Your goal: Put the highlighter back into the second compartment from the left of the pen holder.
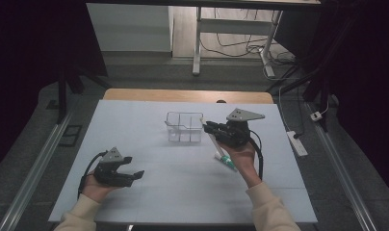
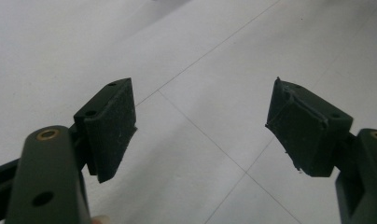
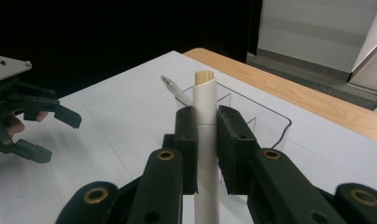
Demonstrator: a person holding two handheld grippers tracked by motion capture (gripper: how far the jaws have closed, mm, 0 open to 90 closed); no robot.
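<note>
a white-covered table (image 1: pixel 149 202) with a wooden far edge was seen from above, with a person's two forearms in pale sleeves coming in from the bottom. near the middle of the table stood a clear plastic box divided into compartments (image 1: pixel 184 126). the right gripper (image 1: pixel 208 127), black with a grey three-cornered plate on top, was held just beside the box's right side, its tips near the rim. its jaws were closed on a slim white tube-shaped pen or marker with a tan tip (image 3: pixel 205 112); in the right gripper view the tube stood up between the two pads, its tan end raised in front of the clear box (image 3: pixel 266 116). a thin white and silver piece (image 3: pixel 173 88) was seen slanting beside the tube, its nature unclear. from above, the tube's lower end, white with a green band, stuck out below the right hand (image 1: pixel 241 156) over the table. the left gripper (image 1: pixel 137 167) was held low at the table's near left, well apart from the box, its jaws spread wide with nothing between them; bare white table surface was seen between the pads (image 2: pixel 111 126).
</note>
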